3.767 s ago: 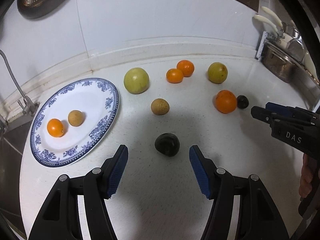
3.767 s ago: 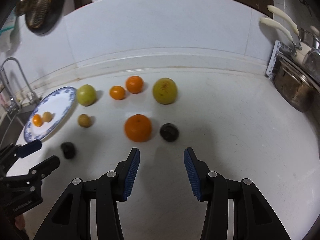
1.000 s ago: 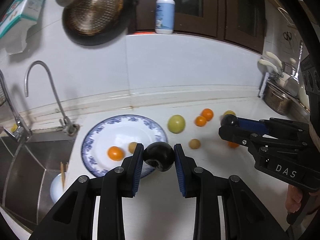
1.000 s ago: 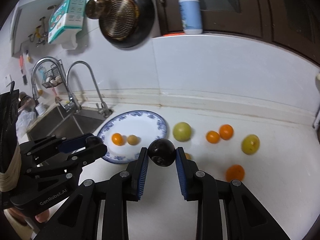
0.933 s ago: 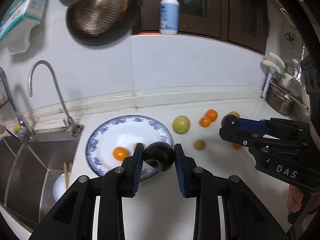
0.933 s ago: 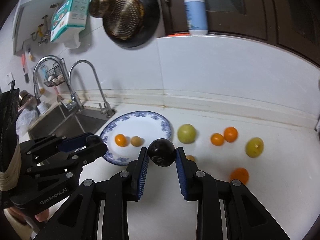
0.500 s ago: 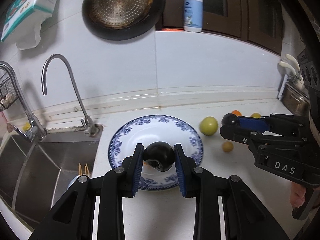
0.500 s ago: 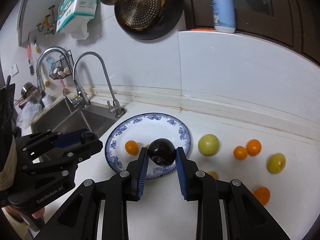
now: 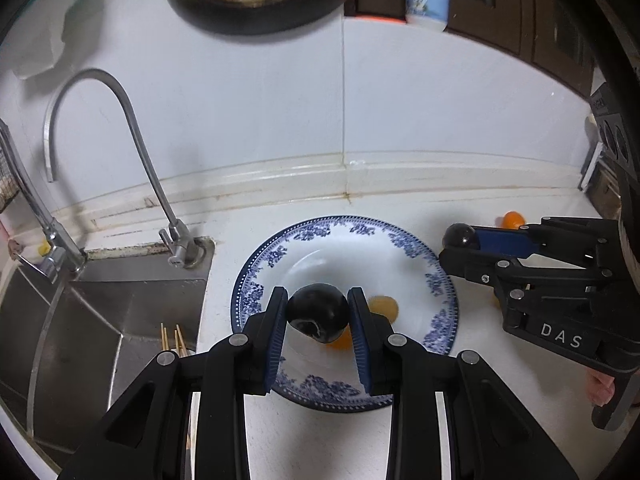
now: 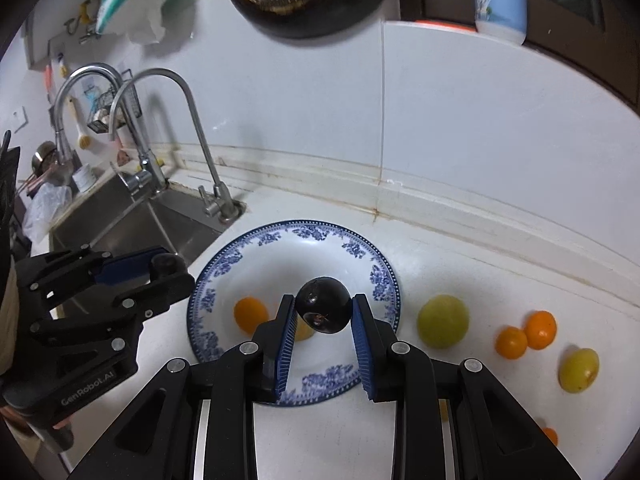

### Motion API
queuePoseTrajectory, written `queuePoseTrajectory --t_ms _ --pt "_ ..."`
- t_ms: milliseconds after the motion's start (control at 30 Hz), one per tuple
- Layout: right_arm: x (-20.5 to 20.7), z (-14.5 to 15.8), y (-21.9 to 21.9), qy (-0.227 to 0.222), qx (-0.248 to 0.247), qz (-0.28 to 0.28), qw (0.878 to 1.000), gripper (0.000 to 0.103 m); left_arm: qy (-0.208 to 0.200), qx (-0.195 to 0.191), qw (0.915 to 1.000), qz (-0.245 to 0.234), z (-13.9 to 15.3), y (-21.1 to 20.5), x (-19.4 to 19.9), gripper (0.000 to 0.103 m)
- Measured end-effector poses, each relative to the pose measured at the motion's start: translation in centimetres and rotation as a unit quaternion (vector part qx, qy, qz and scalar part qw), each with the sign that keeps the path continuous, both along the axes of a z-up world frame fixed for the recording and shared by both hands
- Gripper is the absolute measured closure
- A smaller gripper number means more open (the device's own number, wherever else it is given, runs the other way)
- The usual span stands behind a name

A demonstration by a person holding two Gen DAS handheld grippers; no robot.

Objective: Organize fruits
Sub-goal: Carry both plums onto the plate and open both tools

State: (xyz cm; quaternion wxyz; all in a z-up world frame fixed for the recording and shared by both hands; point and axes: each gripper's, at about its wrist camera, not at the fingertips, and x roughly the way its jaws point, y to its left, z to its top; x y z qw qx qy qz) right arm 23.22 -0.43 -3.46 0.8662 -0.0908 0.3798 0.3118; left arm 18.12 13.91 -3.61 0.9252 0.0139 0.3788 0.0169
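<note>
**Dark fruits held over the plate, release pending**

Fruit filled both tools at this moment. The left gripper (image 9: 318,314) was clamped on a dark round fruit (image 9: 318,313), its blue pads pressing each side, and it hung above the blue-patterned plate (image 9: 400,240) beside the sink (image 9: 120,300). The right gripper (image 10: 323,312) was likewise clenched on a second dark fruit (image 10: 323,311), poised over the same plate from the other side. On the plate lay a small orange fruit (image 10: 250,314) and a yellowish-brown one (image 9: 384,306), both close beneath the held fruits. On the counter (image 10: 460,264), apart from the plate, sat a green fruit (image 10: 442,321), two small oranges (image 10: 526,337) and a yellow-green fruit (image 10: 579,370).

The step in hand looked to be setting both dark fruits down on the plate. To do it well, each should probably be lowered until nearly resting on bare porcelain before the jaws part, since round fruit dropped from height would likely roll into its neighbours or over the rim. The free area toward the back of the plate seemed the safer landing spot. Because the two tools crowded one plate, placing one fruit at a time and drawing that tool clear would likely avoid a knock
</note>
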Motion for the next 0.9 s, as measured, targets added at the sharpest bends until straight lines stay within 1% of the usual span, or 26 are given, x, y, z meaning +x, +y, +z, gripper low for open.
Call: queuePoseTrajectory --t_ms 67,300,433,600,833,900 --pt "0.7 -0.6 0.4 0.007 -0.006 -0.003 1.0 0.074 0.011 -0.002 0.9999 -0.001 -0.6 0.4 0.9 0.073" --pt "3.8 -3.4 1.2 0.064 -0.011 -0.009 0.998 0.074 0.043 -0.014 0.9989 -0.005 -2.5 1.2 3.6 0.073" --pt "4.9 -4.5 1.5 0.082 -0.017 -0.012 0.996 0.074 0.059 -0.016 0.9981 -0.004 -3.5 1.5 4.8 0.073" --pt "5.8 -5.4 1.8 0.093 -0.024 -0.016 0.995 0.074 0.074 -0.02 0.997 -0.004 -4.3 1.8 5.9 0.073" --pt "6.2 -5.6 1.9 0.095 -0.021 -0.016 0.995 0.074 0.08 -0.026 0.9964 -0.007 -4.6 1.8 6.3 0.072" --pt "6.1 -5.5 1.8 0.094 -0.016 -0.017 0.995 0.07 0.078 -0.027 0.9966 -0.007 -4.4 1.8 6.2 0.069"
